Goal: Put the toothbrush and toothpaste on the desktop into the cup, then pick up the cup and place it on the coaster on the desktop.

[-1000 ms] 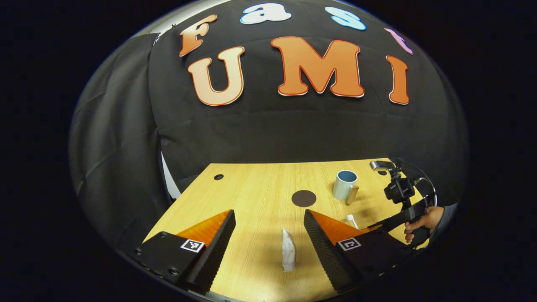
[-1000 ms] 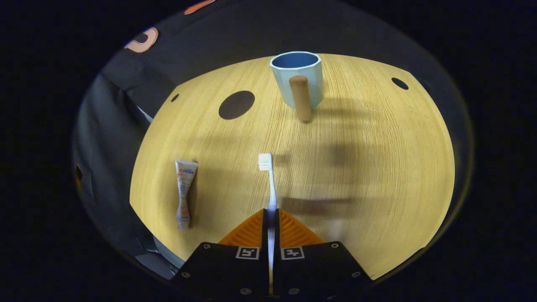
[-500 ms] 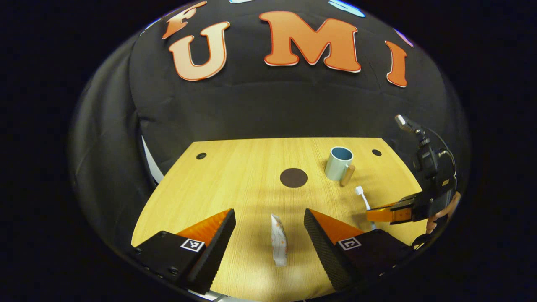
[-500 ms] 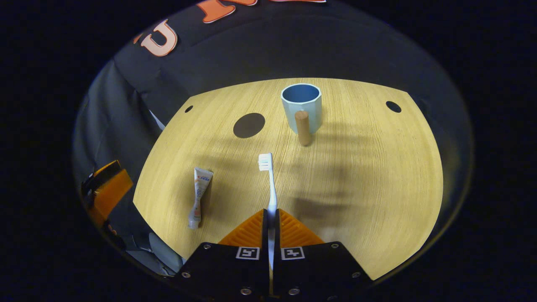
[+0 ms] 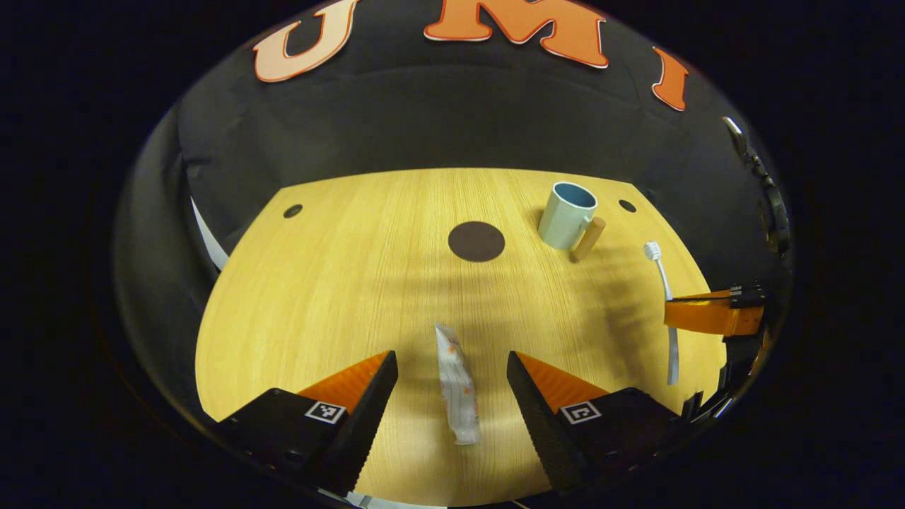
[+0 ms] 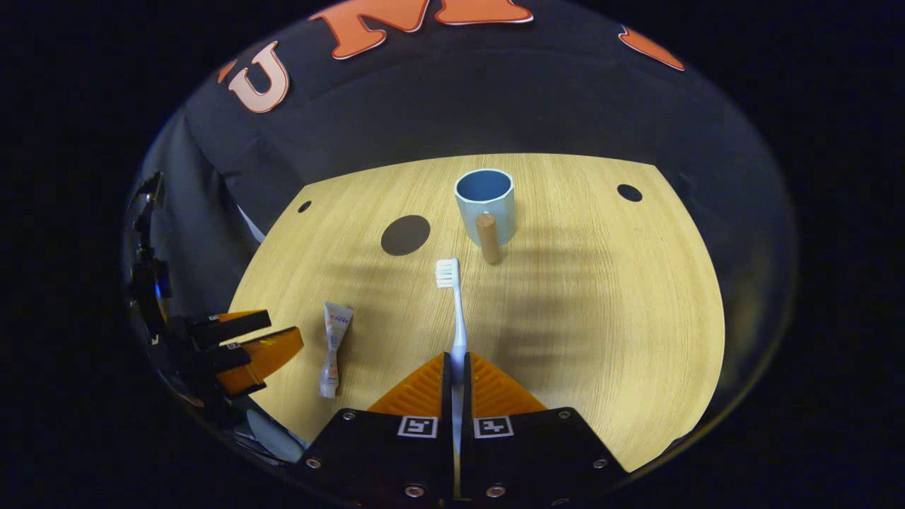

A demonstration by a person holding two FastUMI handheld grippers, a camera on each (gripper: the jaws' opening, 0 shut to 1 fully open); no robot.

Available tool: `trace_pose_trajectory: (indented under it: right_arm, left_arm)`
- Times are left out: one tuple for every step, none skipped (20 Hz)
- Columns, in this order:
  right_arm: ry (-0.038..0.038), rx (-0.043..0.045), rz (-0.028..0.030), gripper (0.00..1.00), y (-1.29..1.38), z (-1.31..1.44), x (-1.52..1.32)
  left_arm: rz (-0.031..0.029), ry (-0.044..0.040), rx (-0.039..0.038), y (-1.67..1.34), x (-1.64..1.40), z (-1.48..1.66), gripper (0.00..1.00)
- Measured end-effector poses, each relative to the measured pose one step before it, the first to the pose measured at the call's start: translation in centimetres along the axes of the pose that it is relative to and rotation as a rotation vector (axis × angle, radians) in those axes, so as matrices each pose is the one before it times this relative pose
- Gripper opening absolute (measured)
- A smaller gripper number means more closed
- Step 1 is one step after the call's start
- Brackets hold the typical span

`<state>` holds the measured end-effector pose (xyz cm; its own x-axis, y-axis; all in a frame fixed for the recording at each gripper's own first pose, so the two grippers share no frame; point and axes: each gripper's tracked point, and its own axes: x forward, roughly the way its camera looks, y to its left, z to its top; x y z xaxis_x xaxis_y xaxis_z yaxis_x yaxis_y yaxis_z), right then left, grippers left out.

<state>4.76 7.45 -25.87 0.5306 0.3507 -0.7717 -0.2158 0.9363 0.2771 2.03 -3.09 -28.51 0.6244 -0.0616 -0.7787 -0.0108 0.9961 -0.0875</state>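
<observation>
In the right gripper view, the right gripper [image 6: 457, 367] is clenched on the toothbrush [image 6: 455, 311], both fingers pressing on its white handle, with the bristled head pointing forward toward the cup [image 6: 485, 205]. The toothbrush is held up off the wooden desktop [image 6: 608, 297], its shadow falling on the wood to the right. The cup stands upright near the far edge of the desktop, pale blue with a darker blue inside and a wooden peg handle that faces the gripper. The round dark coaster [image 6: 405, 235] lies flat just to the left of the cup, apart from it. The toothpaste [image 6: 332, 348] lies flat on the desktop to the left of the toothbrush, and the left gripper [image 6: 265, 339] shows just beside it at the left edge. In the left gripper view, the left gripper [image 5: 451, 375] is released, its fingers spread wide with the toothpaste [image 5: 456, 382] lying on the desktop [image 5: 318, 283] between them; neither finger touches the tube. Farther off stand the coaster [image 5: 476, 241] and the cup [image 5: 565, 215], and at the right edge the right gripper [image 5: 668, 314] holds the toothbrush [image 5: 662, 279].
</observation>
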Motion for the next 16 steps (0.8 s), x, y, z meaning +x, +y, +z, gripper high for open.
trace_pose_trajectory:
  right_arm:
    - [-0.01399, -0.00743, -0.01553, 0.04, -0.061, 0.109, 0.037]
    - [-0.0046, -0.00126, -0.00946, 0.04, -0.008, 0.049, -0.018]
    - [-0.00815, 0.00252, 0.00321, 0.04, 0.086, 0.238, -0.271]
    - [-0.00765, 0.00372, -0.00402, 0.05, -0.11, 0.28, 0.064]
    - [-0.00822, 0.00512, 0.00497, 0.05, 0.07, 0.236, -0.118]
    - [-0.00516, 0.00698, -0.00366, 0.05, -0.047, 0.133, 0.033]
    - [-0.00847, 0.00677, -0.00085, 0.05, 0.152, 0.021, -0.094]
    - [-0.00677, 0.00751, -0.0068, 0.05, -0.093, 0.23, -0.117]
    - [-0.00773, 0.00544, 0.00041, 0.05, 0.065, 0.152, -0.04]
    - [-0.00673, 0.0072, -0.00604, 0.05, -0.037, 0.199, 0.022]
    - [-0.00388, 0.00592, 0.00182, 0.05, 0.12, 0.059, -0.137]
    - [-0.00341, 0.00694, -0.00387, 0.05, -0.063, 0.113, -0.021]
    - [-0.00357, 0.00424, -0.00351, 0.05, 0.048, 0.127, -0.103]
    - [-0.00141, 0.00312, -0.00503, 0.05, -0.073, 0.064, -0.029]
    - [-0.00188, 0.00248, -0.00654, 0.04, -0.102, -0.077, 0.128]
    - [-0.00258, 0.00094, 0.00012, 0.05, 0.054, 0.015, 0.071]
  left_arm:
    - [0.00253, 0.02632, 0.00207, 0.451, 0.933, -0.853, 0.94]
    - [0.00339, 0.0265, 0.00332, 0.486, 0.863, -0.633, 0.94]
    - [0.00297, 0.02386, 0.00069, 0.479, 0.804, -0.532, 0.95]
    - [-0.00144, 0.02309, -0.00145, 0.388, 0.741, -0.425, 0.95]
    - [-0.00602, 0.01737, -0.0059, 0.288, 0.747, -0.255, 0.95]
    - [-0.00857, 0.02045, -0.00564, 0.225, 0.943, -0.196, 0.94]
    - [0.00136, 0.02094, -0.00522, 0.417, 0.467, -0.177, 0.94]
    - [-0.00165, 0.02186, -0.00421, 0.336, 0.728, -0.087, 0.89]
    - [-0.00449, 0.02244, -0.00361, 0.278, 0.601, -0.016, 0.79]
    - [-0.00294, 0.01222, -0.00157, 0.325, 0.45, 0.225, 0.79]
    - [-0.00191, 0.01271, -0.00115, 0.35, 0.428, 0.227, 0.79]
    - [-0.00729, 0.01585, -0.00255, 0.269, 0.173, 0.267, 0.79]
    - [-0.00772, 0.01616, -0.00486, 0.273, 0.3, 0.249, 0.76]
    - [-0.01812, 0.01632, -0.01179, 0.096, 0.187, 0.234, 0.75]
    - [-0.00296, 0.01732, -0.01037, 0.235, -0.409, 0.38, 0.68]
    - [-0.00237, -0.0087, 0.01004, 0.286, 0.374, 0.806, 0.57]
